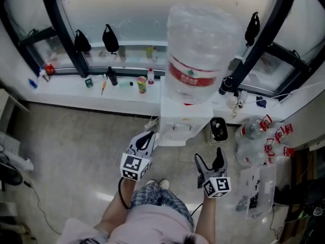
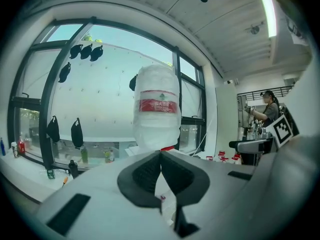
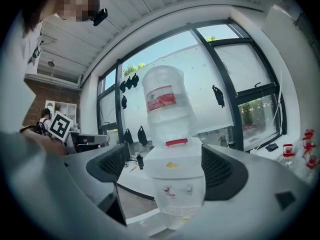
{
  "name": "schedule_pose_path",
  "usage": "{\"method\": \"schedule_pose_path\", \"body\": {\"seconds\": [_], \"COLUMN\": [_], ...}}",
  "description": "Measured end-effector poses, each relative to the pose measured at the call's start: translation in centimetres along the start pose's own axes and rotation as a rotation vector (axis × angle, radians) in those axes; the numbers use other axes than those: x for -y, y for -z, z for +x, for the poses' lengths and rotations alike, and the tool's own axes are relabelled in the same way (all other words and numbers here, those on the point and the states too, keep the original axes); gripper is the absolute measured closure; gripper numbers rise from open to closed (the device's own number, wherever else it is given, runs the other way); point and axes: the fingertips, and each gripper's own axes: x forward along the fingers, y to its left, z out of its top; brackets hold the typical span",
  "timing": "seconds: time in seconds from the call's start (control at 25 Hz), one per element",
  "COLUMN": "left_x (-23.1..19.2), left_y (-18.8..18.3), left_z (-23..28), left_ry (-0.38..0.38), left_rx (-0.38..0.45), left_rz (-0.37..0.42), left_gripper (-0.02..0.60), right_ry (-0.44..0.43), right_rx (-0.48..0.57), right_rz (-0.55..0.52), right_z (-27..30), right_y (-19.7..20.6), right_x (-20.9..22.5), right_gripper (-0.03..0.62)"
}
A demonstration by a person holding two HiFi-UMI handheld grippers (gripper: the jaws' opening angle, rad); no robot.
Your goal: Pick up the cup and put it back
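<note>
Cup cannot be made out in any view. Left tool (image 1: 148, 137) is closed and empty. Right tool (image 1: 208, 154) is wide open and empty. Both are held about level, pointing at the white water dispenser (image 1: 185, 120), not touching it.

From the head view, the large clear plastic water bottle (image 1: 200, 44) masks much of the white water dispenser (image 1: 185, 120) beneath it. Small items (image 1: 141, 84) on the long white table (image 1: 63, 87) under the window are too small to identify, and the person (image 1: 147, 223) is cut off by the bottom edge. In the left gripper view, the left tool (image 2: 160, 156), jaws closed, covers the dispenser's body. In the right gripper view, the right tool (image 3: 167, 165), jaws apart, hides the dispenser's foot behind its housing.
</note>
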Motion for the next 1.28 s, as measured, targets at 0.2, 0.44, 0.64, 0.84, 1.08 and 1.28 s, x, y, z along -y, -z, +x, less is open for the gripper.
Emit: {"method": "schedule_pose_path", "body": {"seconds": [0.2, 0.44, 0.64, 0.84, 1.08, 1.28], "left_x": [-0.4, 0.1, -0.2, 0.2, 0.3, 0.4], "left_y": [-0.2, 0.9, 2.3, 3.6, 7.5, 12.3], "left_z": [-0.3, -0.3, 0.0, 0.6, 1.7, 3.2], "left_ry": [0.011, 0.056, 0.058, 0.051, 0.018, 0.020], "left_rx": [0.004, -0.003, -0.001, -0.005, -0.021, -0.028], "left_rz": [0.000, 0.018, 0.022, 0.023, 0.022, 0.035], "left_gripper": [0.557, 0.556, 0.555, 0.556, 0.555, 0.555], "right_ry": [0.008, 0.025, 0.034, 0.013, -0.044, -0.091], "right_rx": [-0.005, -0.006, 0.002, -0.011, -0.034, -0.053], "right_rz": [0.005, 0.005, 0.008, 0.014, -0.001, -0.007], "right_z": [0.0, 0.1, 0.7, 1.3, 2.6, 4.3], "right_y": [0.1, 1.0, 2.7, 4.1, 7.4, 12.3], "right_x": [-0.8, -1.1, -0.8, 0.1, 1.8, 3.1], "right_gripper": [0.123, 0.123, 0.123, 0.123, 0.123, 0.123]}}
